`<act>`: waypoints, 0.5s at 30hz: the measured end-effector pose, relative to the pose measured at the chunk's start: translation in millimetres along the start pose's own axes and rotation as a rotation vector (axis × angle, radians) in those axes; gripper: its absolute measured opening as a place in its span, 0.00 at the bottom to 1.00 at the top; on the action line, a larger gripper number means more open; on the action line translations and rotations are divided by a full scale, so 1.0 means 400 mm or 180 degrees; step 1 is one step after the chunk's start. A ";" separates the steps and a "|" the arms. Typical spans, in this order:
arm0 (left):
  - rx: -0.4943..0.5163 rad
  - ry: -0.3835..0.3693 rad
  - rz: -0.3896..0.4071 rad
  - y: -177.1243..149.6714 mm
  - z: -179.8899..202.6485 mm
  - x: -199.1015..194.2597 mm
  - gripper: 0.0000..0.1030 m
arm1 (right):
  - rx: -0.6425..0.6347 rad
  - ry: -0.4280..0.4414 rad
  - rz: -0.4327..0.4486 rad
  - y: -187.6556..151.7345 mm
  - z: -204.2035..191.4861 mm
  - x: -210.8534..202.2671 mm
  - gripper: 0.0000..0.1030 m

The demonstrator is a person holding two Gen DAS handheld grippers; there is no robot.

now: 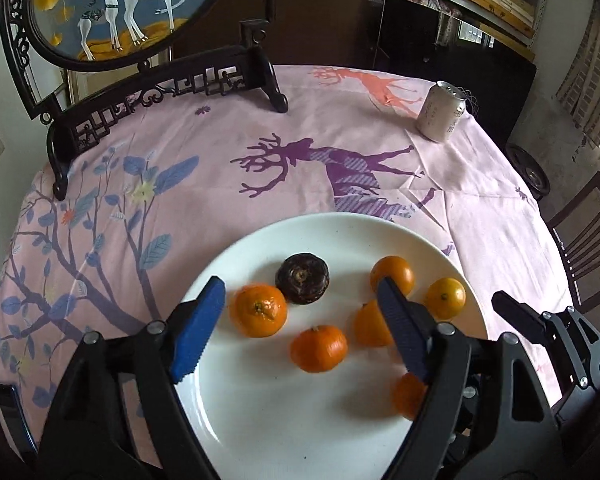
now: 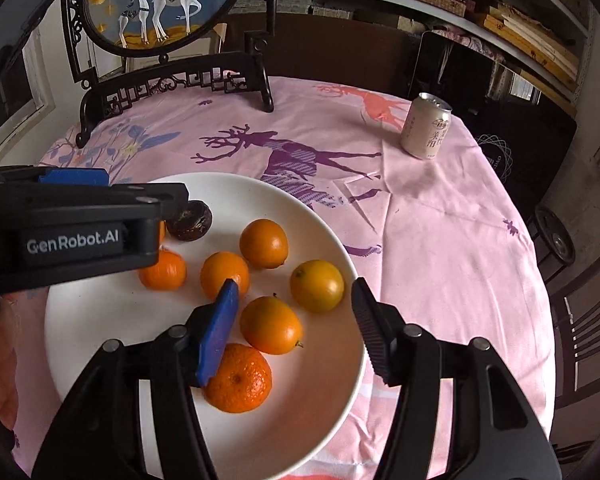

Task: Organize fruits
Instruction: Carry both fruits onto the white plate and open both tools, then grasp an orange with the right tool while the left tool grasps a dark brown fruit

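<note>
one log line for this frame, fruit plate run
left tongs: open over plate | right tongs: open, empty | six oranges and one dark fruit on plate | can upright on tablecloth

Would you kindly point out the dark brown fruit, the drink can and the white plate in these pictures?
dark brown fruit (image 1: 302, 279), left wrist view, on its top face.
drink can (image 2: 426, 133), right wrist view, on its printed side.
white plate (image 2: 260, 440), right wrist view, on its bare near part.
</note>
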State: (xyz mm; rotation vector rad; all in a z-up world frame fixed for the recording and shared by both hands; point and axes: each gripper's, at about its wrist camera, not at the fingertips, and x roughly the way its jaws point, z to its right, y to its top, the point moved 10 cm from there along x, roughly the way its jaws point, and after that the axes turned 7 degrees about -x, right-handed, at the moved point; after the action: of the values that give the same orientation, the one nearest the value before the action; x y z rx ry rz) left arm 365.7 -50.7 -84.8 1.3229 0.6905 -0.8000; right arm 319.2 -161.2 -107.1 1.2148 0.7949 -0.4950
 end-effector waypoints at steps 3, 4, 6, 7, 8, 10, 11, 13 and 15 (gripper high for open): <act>-0.0038 -0.0034 0.0026 -0.036 -0.020 -0.061 0.78 | -0.0004 0.0028 0.0036 -0.025 -0.012 -0.069 0.57; -0.0032 -0.0041 0.0039 -0.059 -0.027 -0.085 0.78 | 0.0001 0.0044 0.0044 -0.042 -0.020 -0.096 0.57; -0.0025 -0.0053 0.0081 -0.108 -0.039 -0.133 0.79 | 0.0031 0.0112 0.0046 -0.086 -0.042 -0.149 0.58; -0.0043 -0.0074 0.0117 -0.138 -0.046 -0.160 0.82 | 0.0056 0.0150 0.0059 -0.110 -0.057 -0.176 0.60; -0.0062 -0.0102 0.0151 -0.167 -0.051 -0.184 0.83 | 0.0085 0.0186 0.0076 -0.135 -0.073 -0.201 0.62; -0.0073 -0.0133 0.0214 -0.232 -0.059 -0.227 0.85 | 0.0142 0.0239 0.0114 -0.189 -0.105 -0.248 0.72; -0.0071 -0.0118 0.0237 -0.267 -0.065 -0.246 0.85 | 0.0167 0.0253 0.0141 -0.214 -0.120 -0.269 0.73; -0.0082 -0.0096 0.0286 -0.326 -0.077 -0.276 0.85 | 0.0199 0.0257 0.0173 -0.256 -0.145 -0.302 0.76; -0.0084 -0.0093 0.0275 -0.374 -0.083 -0.295 0.85 | 0.0219 0.0239 0.0160 -0.290 -0.162 -0.322 0.79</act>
State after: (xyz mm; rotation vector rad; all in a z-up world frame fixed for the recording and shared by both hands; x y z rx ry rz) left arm 176.0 -14.4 -76.0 1.3059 0.6150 -0.7369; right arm 135.6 -143.1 -90.7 1.3204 0.8146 -0.4407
